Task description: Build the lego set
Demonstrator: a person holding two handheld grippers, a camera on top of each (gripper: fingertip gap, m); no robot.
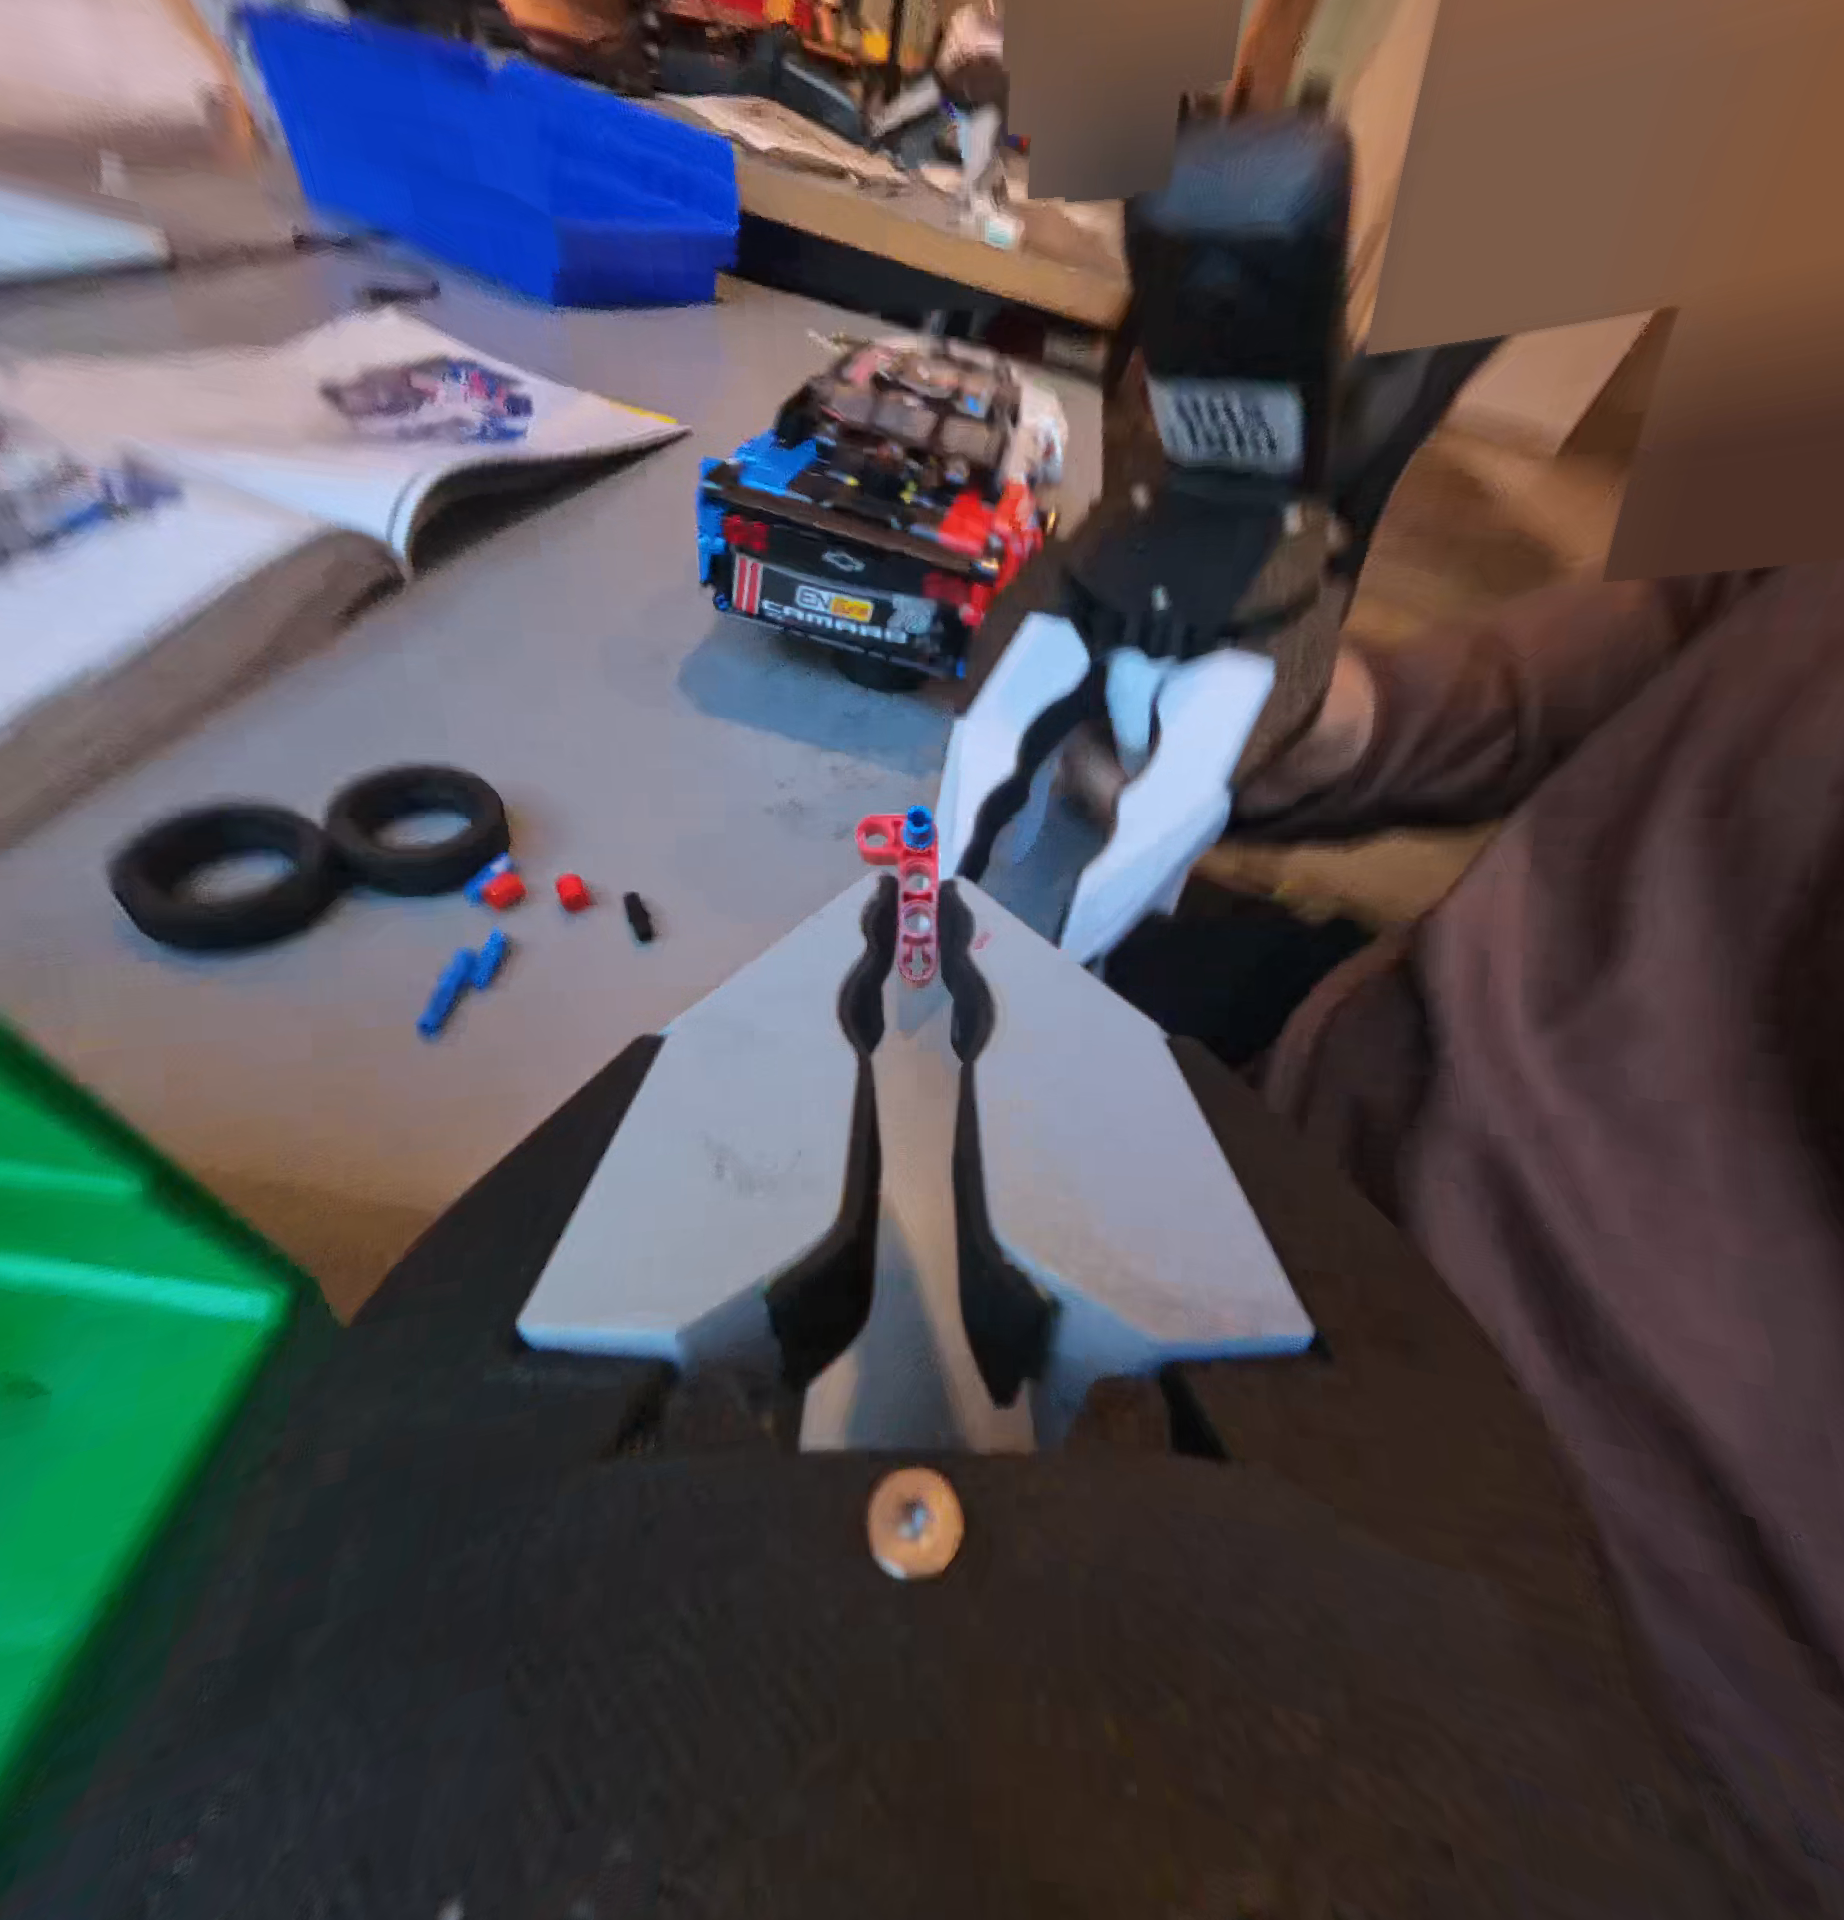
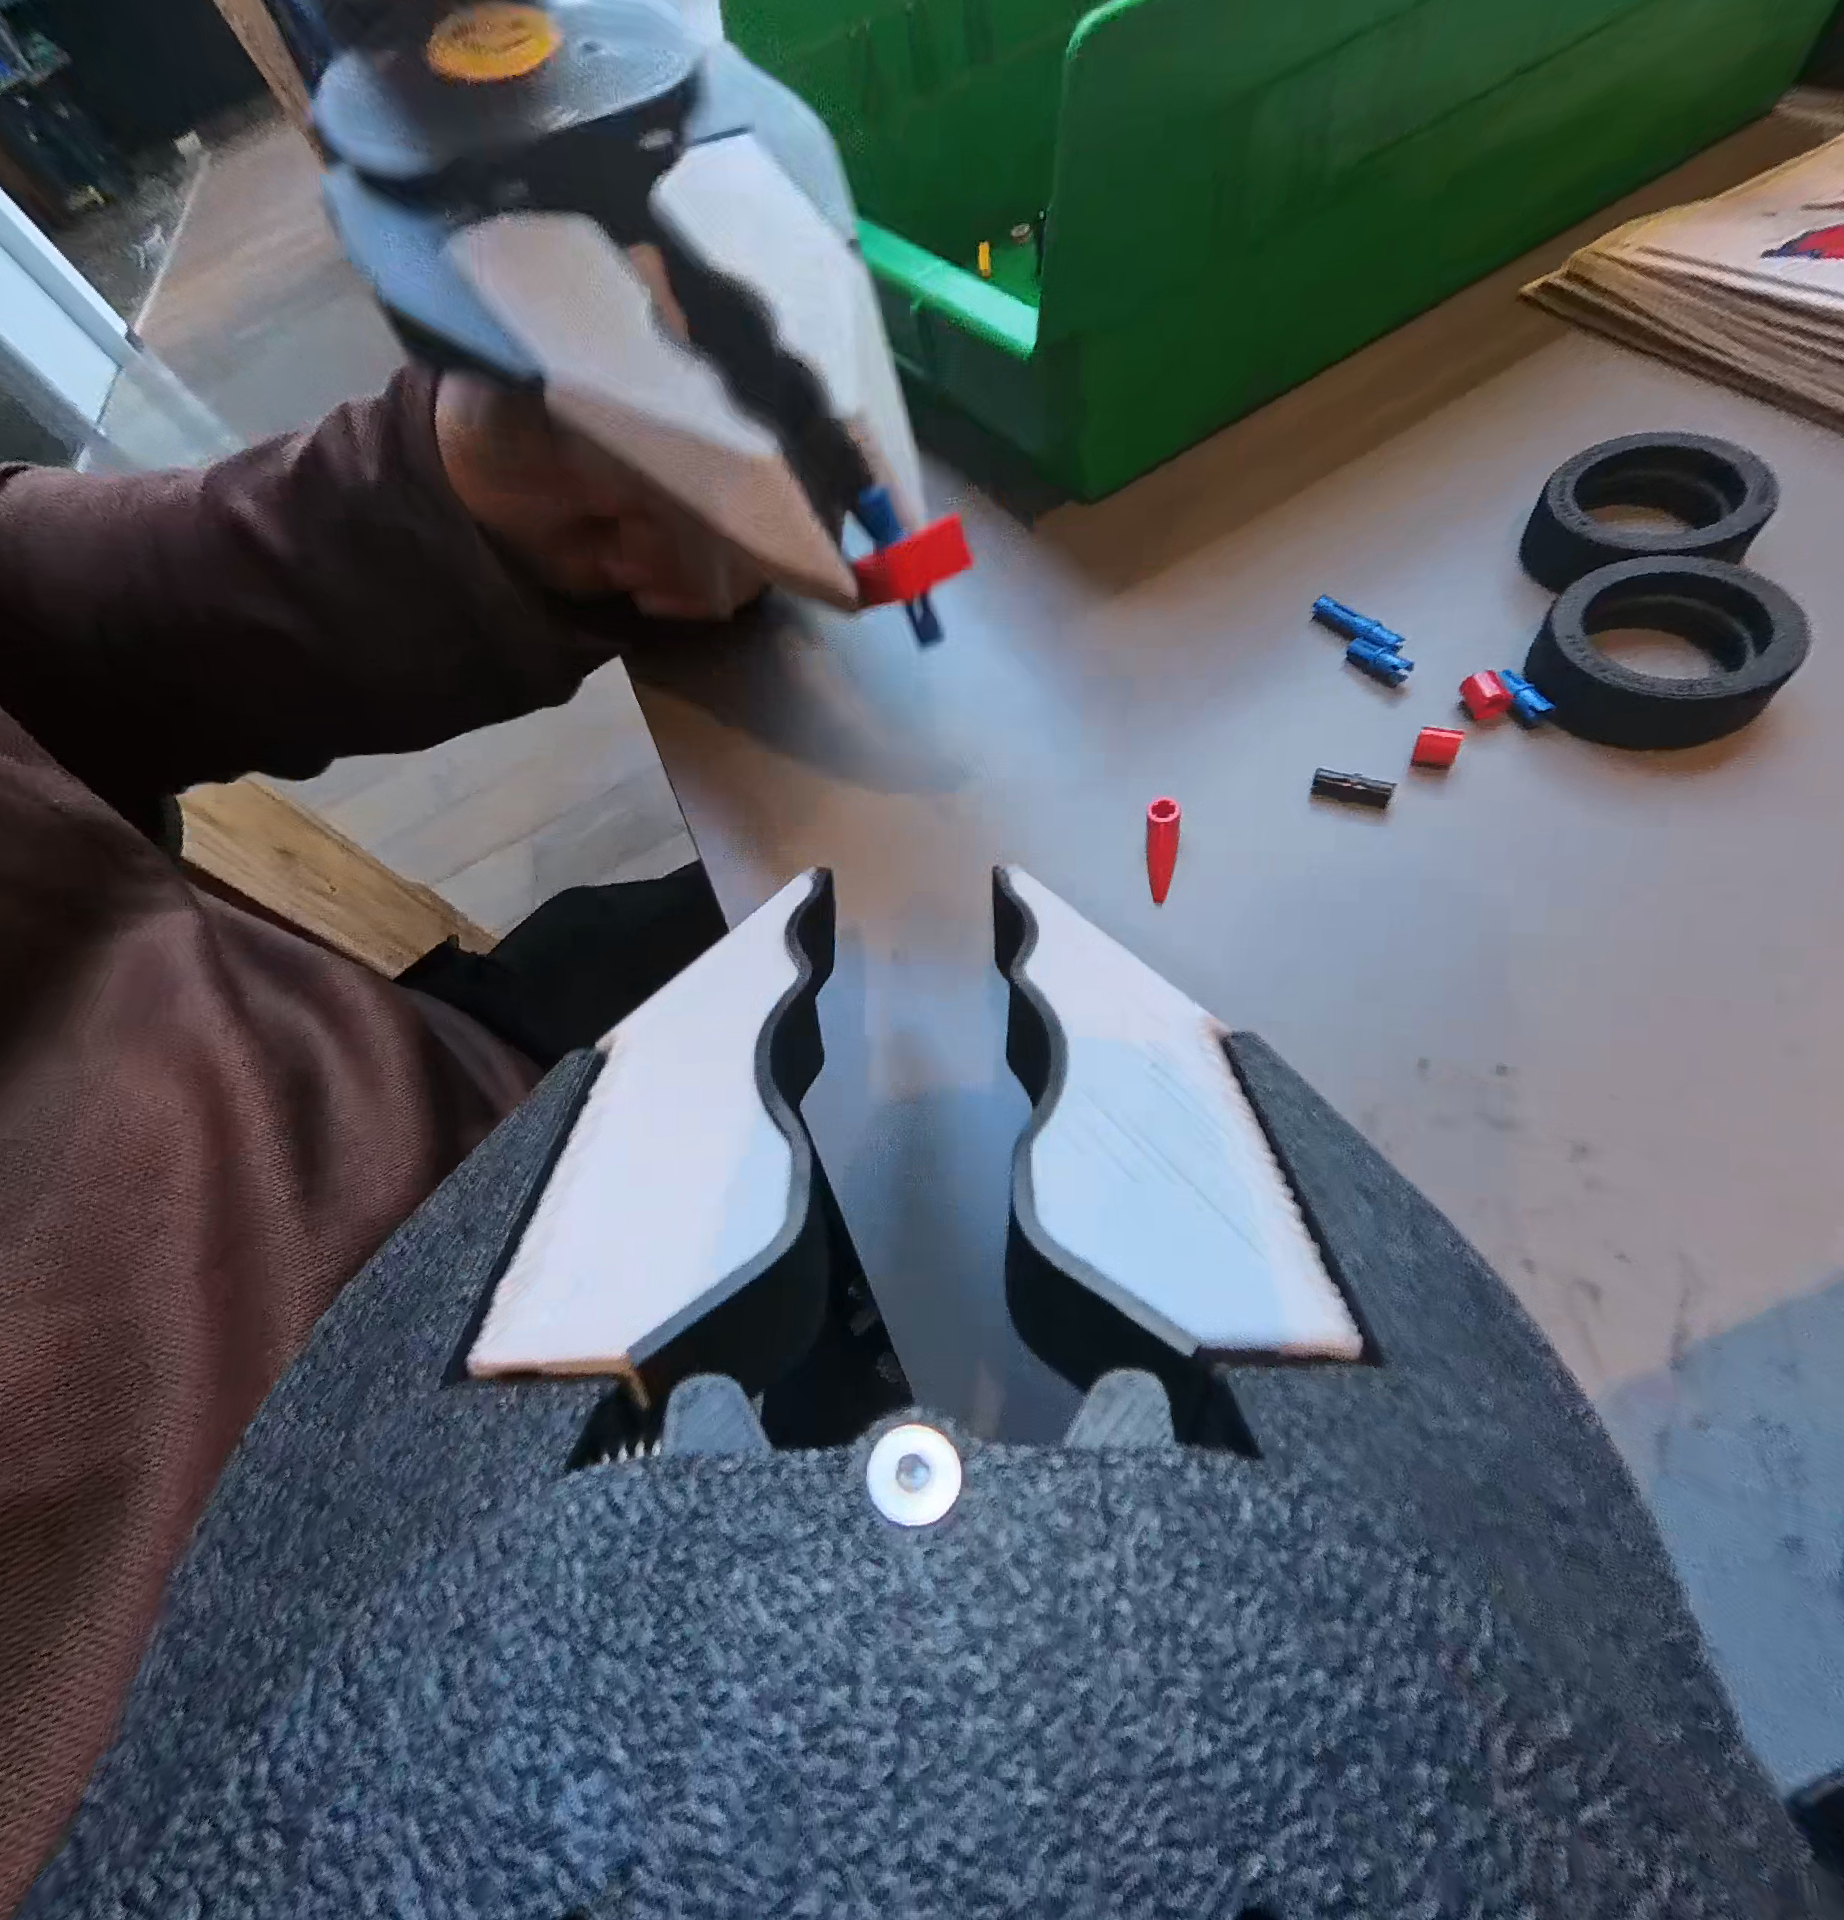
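- At my ten o'clock in the left wrist view, I see a blue bin at the tabletop's far edge.
- A green bin fills my eight o'clock corner there; from the right wrist view it stands at twelve o'clock.
- At two o'clock in the right wrist view I see a stack of cardboard sheets lying flat.
- A brown sleeve crosses at nine o'clock.

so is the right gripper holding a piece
No, the right gripper is open and empty above the table; the left gripper holds the red beam.
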